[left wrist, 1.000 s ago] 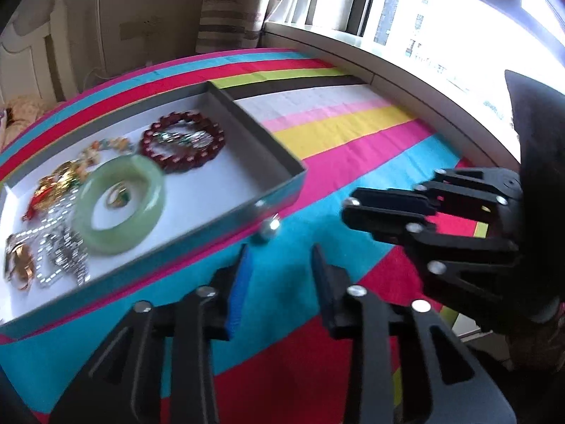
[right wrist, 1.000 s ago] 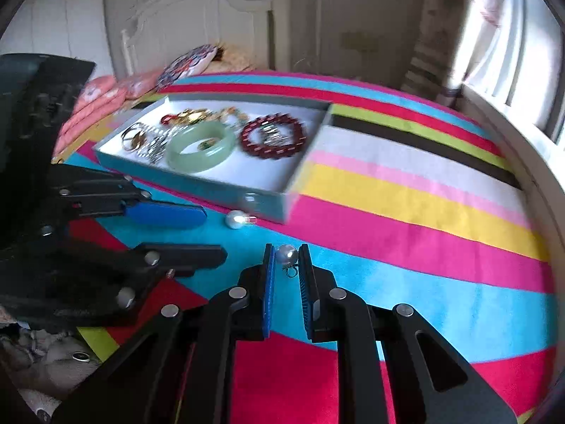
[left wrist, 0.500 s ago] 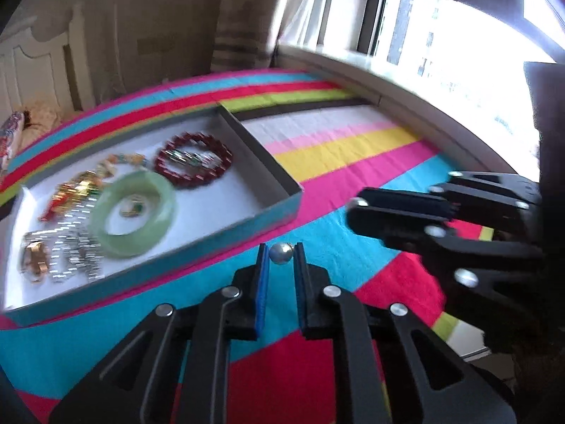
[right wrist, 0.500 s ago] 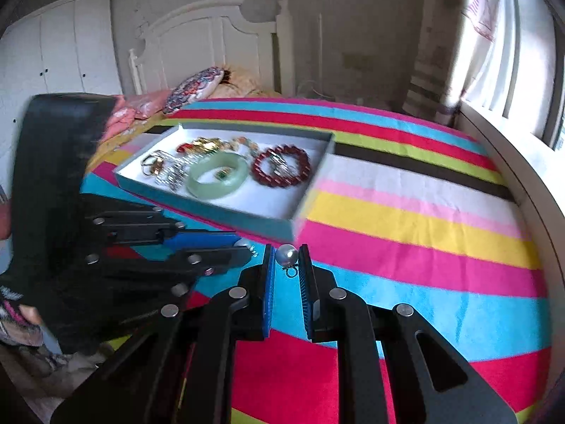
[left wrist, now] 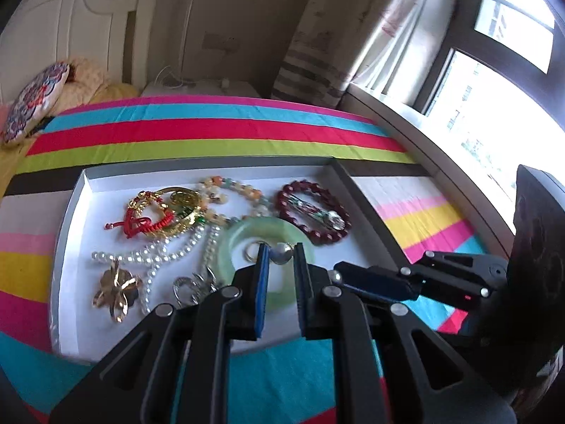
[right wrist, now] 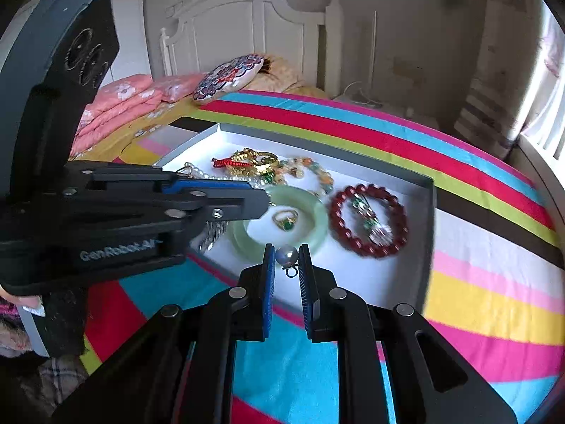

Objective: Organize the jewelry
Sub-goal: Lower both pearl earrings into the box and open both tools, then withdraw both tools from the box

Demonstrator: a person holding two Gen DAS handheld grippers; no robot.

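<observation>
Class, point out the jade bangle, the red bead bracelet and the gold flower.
Jade bangle (right wrist: pixel 319 221), right wrist view, right rim.
Red bead bracelet (right wrist: pixel 337 221), right wrist view, left beads.
Gold flower (left wrist: pixel 118 288), left wrist view, centre.

- Glossy, smooth grey pearl bead (right wrist: pixel 286 255) with a small metal loop.
- Translucent, polished pale green bangle (left wrist: pixel 236 243), stone-like.
- Shiny dark red bead bracelet (right wrist: pixel 367 224).
- Bright gold-coloured metal flower charm (left wrist: pixel 117 288).
- Matt white card lining in the tray (right wrist: pixel 425 243), grey outer walls.
- Smooth striped cloth bedspread (right wrist: pixel 476 293).
- Matt black plastic gripper fingers (right wrist: pixel 312 282), blue pads, metal rivets.
</observation>
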